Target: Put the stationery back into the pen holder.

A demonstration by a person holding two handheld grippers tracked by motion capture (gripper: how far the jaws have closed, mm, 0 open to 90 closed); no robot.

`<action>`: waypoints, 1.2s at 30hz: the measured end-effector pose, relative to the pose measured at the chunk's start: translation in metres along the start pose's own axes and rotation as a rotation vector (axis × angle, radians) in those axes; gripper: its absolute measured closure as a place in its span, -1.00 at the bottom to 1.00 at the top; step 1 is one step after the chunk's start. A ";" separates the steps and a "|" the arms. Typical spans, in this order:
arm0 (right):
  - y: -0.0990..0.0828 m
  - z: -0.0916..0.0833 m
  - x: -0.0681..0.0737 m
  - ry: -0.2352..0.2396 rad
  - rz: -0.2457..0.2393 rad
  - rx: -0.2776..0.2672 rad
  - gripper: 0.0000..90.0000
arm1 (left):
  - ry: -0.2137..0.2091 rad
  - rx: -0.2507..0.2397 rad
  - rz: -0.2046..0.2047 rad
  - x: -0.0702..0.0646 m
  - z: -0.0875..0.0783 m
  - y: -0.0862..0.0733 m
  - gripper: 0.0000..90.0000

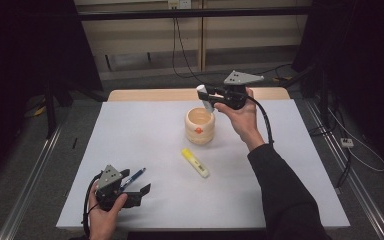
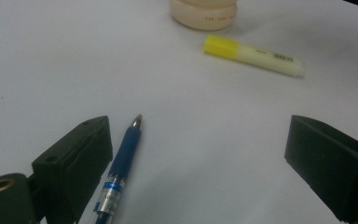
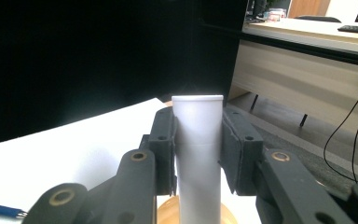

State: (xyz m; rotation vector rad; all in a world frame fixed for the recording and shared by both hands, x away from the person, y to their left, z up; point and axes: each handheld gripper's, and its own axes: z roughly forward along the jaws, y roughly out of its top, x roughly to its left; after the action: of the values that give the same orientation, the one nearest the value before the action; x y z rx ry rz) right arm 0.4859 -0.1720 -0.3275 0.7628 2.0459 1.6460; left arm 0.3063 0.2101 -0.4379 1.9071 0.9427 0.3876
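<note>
Two grippers work around the cream holder standing mid-table. Just above its rim, the right gripper is clamped on a white tube, both jaws pressing its sides; the tube hangs upright with its lower end over the holder's mouth. Near the holder, on the person's side, lies a yellow highlighter. Well away from the holder, toward the table's near left corner, the left gripper rests with jaws spread wide, a blue pen lying beside one jaw, ungripped.
</note>
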 end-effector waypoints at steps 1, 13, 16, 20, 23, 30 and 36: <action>0.000 0.003 0.000 -0.001 -0.001 0.004 0.52 | 0.001 -0.004 0.000 0.000 0.000 0.000 -0.83; -0.003 0.022 -0.005 -0.016 0.019 0.003 0.52 | -0.004 0.000 0.001 0.000 0.000 0.000 -0.83; -0.004 0.026 -0.006 -0.017 0.023 -0.001 0.52 | -0.005 0.001 0.002 0.000 0.000 0.000 -0.83; -0.007 0.032 -0.007 -0.015 0.036 -0.004 0.52 | -0.008 0.002 0.001 -0.001 0.000 0.000 -0.83; -0.011 0.036 -0.008 -0.023 0.044 -0.008 0.52 | -0.008 0.001 0.000 0.000 0.000 0.000 -0.83; -0.023 0.041 -0.011 -0.028 0.053 0.011 0.52 | -0.009 0.001 0.001 -0.001 -0.001 0.000 -0.83; -0.039 0.037 -0.001 -0.011 0.056 0.003 0.52 | -0.009 0.004 -0.001 0.000 0.000 0.000 -0.83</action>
State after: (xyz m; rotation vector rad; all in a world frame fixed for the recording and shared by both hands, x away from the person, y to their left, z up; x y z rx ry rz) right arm 0.5034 -0.1509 -0.3737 0.8356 2.0373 1.6654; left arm 0.3060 0.2097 -0.4383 1.9102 0.9390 0.3762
